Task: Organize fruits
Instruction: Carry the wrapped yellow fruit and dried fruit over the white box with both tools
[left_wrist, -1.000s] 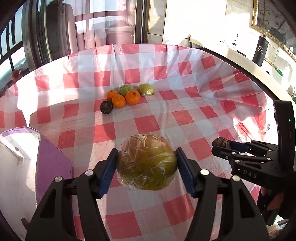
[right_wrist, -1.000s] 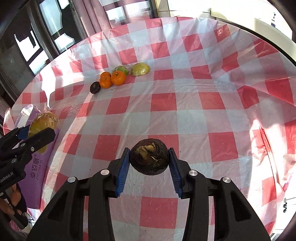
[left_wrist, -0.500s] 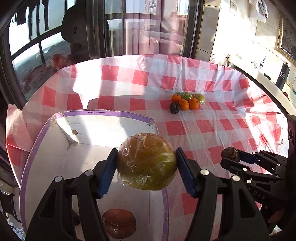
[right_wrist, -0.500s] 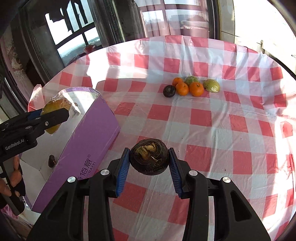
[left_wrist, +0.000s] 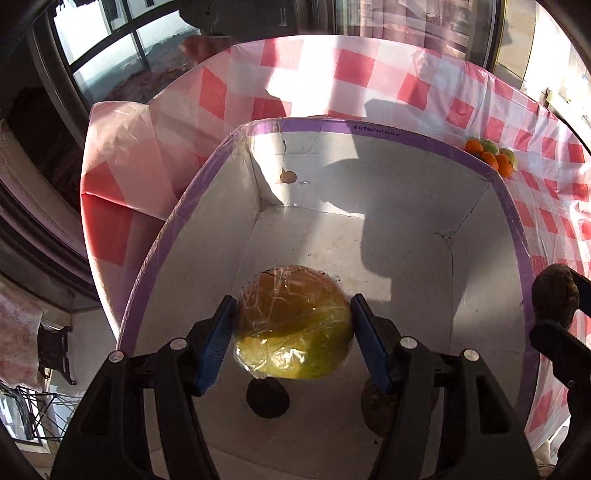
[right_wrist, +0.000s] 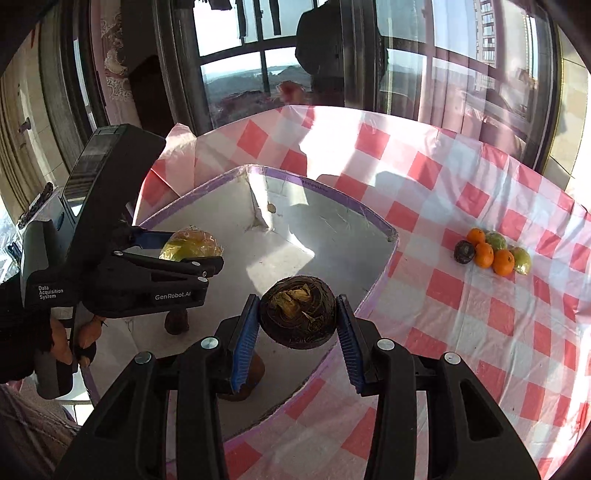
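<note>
My left gripper (left_wrist: 291, 325) is shut on a plastic-wrapped yellow-green fruit (left_wrist: 291, 321) and holds it above the inside of a purple-rimmed white box (left_wrist: 369, 127). It also shows in the right wrist view (right_wrist: 192, 245). My right gripper (right_wrist: 295, 317) is shut on a dark round fruit (right_wrist: 297, 312) over the box's right side (right_wrist: 384, 236). Two dark fruits lie on the box floor: a black one (left_wrist: 267, 398) and a brown one (left_wrist: 376, 410).
A cluster of oranges (right_wrist: 493, 256), green fruits (right_wrist: 496, 240) and a dark fruit (right_wrist: 463, 252) lies on the red-checked tablecloth (right_wrist: 461, 332) to the right of the box. Windows and a chair back stand behind the table's far edge.
Both grippers have swung left with their fruits, from over the open tablecloth to over the box. The fruit cluster has shifted to the far right of both views.
</note>
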